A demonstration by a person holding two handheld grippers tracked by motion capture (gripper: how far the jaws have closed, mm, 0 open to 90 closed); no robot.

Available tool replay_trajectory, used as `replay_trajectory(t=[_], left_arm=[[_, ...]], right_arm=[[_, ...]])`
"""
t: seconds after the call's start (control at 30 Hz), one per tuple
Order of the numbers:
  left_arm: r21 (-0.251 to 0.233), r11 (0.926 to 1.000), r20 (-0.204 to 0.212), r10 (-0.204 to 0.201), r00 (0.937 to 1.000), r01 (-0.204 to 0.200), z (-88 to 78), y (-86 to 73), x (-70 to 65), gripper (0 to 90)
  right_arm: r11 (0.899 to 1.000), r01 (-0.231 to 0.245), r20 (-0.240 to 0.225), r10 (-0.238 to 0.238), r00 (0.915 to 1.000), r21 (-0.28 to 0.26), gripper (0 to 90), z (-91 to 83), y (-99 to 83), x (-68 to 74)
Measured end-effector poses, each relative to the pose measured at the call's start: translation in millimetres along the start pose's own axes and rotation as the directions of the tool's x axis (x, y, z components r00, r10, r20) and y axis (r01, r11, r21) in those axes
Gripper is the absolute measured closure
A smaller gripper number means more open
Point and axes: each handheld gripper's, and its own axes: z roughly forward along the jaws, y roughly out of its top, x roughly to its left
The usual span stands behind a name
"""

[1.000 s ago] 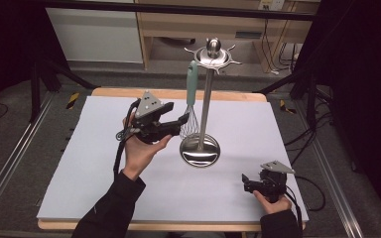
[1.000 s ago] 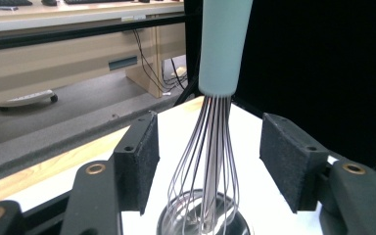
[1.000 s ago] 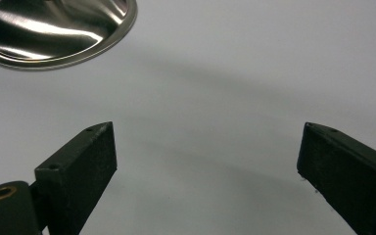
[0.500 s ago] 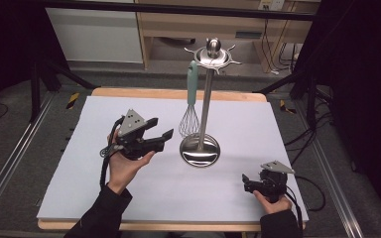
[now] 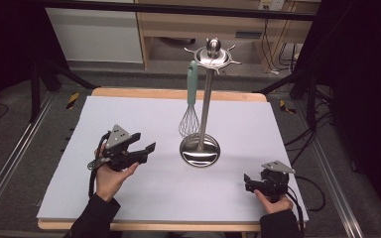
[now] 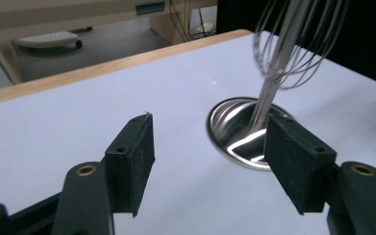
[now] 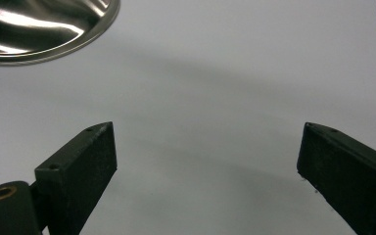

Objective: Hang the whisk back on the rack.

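whisk (image 5: 190,110) hangs from stand (image 5: 204,106) (handle top cropped in left gripper view).

Looking like lab: black curtains (image 5: 10,44) hanging at frame sides, cables (image 5: 317,134) trailing lower right, metal floor rails (image 5: 10,163) flanking white-covered table (image 5: 129,114).

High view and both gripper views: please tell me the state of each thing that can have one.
Whisk: hanging from the stand's top, not held.
Stand: upright on the table.
Left gripper: open, empty, off the table.
Right gripper: open, empty, low by the table's near edge.
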Motion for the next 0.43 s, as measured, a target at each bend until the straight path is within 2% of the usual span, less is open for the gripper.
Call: replay_trajectory(t=[0.27,0.43], left_arm=[[0.063,0.9978,-0.054,-0.019,0.9984,0.022,-3.9,-32.4,20.9,35.2],[0.079,0.9948,-0.083,-0.058,0.9948,0.065,-9.3,-50.4,34.2,34.9]], right_arm=[[1.0,-0.007,0.013,0.007,0.9999,0.007,8.1,1.4,-1.6,-3.1],[1.0,-0.008,0.021,0.008,0.9997,0.013,8.1,2.1,-3.1,-8.0]])
